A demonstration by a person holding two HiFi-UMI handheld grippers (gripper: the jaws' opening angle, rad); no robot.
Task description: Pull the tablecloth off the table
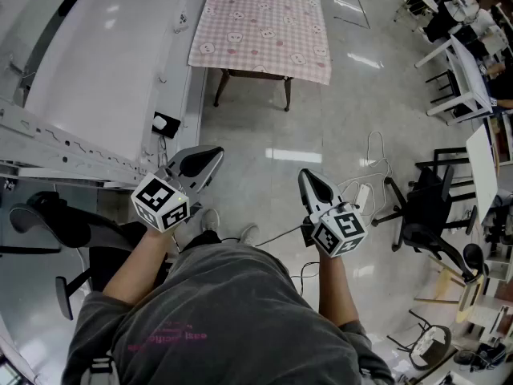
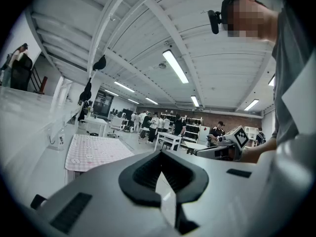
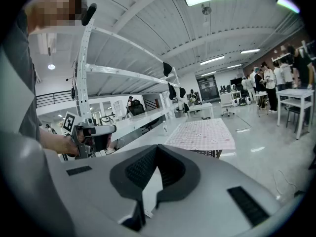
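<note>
Grippers are nearest the camera, one in each hand, held in front of the person's grey shirt [image 1: 232, 311] and pointing forward.

Left gripper [image 1: 207, 160]: the fingers [image 2: 140, 174] are closed tip to tip, with nothing between them.

Right gripper [image 1: 311, 184]: the fingers [image 3: 136, 169] are likewise closed tip to tip and hold nothing.

Each gripper carries a marker cube at its rear: left cube [image 1: 160, 203], right cube [image 1: 341, 231].

Below the grippers, the person's shoes [image 1: 210, 219] stand on the glossy floor [image 1: 264, 135]. White cables [image 1: 373, 163] lie on the floor to the right, near a black office chair [image 1: 425, 215]. A long white bench [image 1: 96, 70] runs along the left side.

Tablecloth [image 1: 264, 26]: pink-and-white checked with small printed figures. It lies spread flat over the tabletop farther ahead, well apart from both grippers. Its near edge hangs over the side of the tabletop. Two dark table legs [image 1: 287, 93] show beneath that edge. The table stands just beside the white bench.

Farthest back, the left gripper view shows people [image 2: 153, 125] standing among white desks [image 2: 170, 139] under ceiling strip lights [image 2: 175, 65].
</note>
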